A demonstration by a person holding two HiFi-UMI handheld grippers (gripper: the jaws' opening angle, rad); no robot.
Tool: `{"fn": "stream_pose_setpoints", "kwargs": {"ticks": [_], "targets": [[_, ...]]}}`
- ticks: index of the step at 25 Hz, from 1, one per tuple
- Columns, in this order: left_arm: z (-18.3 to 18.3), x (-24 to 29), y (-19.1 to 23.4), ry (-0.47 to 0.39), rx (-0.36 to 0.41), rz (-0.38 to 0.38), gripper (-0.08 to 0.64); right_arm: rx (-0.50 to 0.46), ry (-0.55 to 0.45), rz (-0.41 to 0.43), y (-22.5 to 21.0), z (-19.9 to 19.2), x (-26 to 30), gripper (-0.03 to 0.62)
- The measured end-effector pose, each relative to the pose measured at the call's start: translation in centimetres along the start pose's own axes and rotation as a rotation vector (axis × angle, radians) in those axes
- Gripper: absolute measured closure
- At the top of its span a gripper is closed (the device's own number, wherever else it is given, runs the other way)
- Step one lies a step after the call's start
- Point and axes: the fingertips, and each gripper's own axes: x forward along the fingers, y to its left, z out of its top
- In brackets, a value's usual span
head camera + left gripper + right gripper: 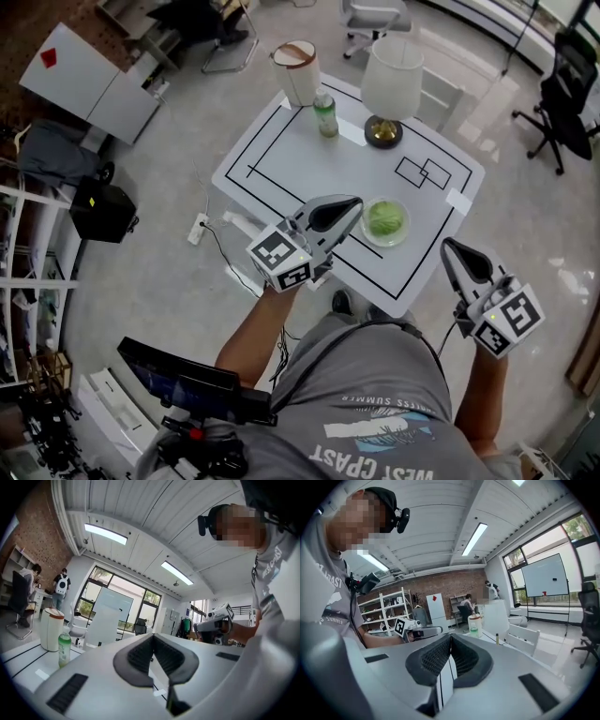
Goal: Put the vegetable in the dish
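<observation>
Fingers (140, 657) pressed together and empty on both grippers, the leafy vegetable (385, 218) sits in the clear dish (365, 229), left gripper (349, 204) just beside it, right gripper (452, 249) off the table's (309, 159) edge.

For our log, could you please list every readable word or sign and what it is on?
"WEST COAST": the person's T-shirt.
"SUMMER": same T-shirt; the word before it is unclear.
Label on the green bottle: too small to read.
</observation>
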Motion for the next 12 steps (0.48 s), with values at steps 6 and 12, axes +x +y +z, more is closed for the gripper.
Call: {"fn": "stream_pose_setpoints", "kwargs": {"ticks": [6,12], "targets": [[3.5,-4.6,-3.3,-0.022,0.055,-0.037,0.552,-0.027,-0.073,0.001,4.5,1.7,-0.4,0.584],[5.0,-7.7,-5.8,-0.033,0.109,-0.033,0.552,-0.067,-0.124,-0.014,7.8,2.9,-2.4,0.586]]}}
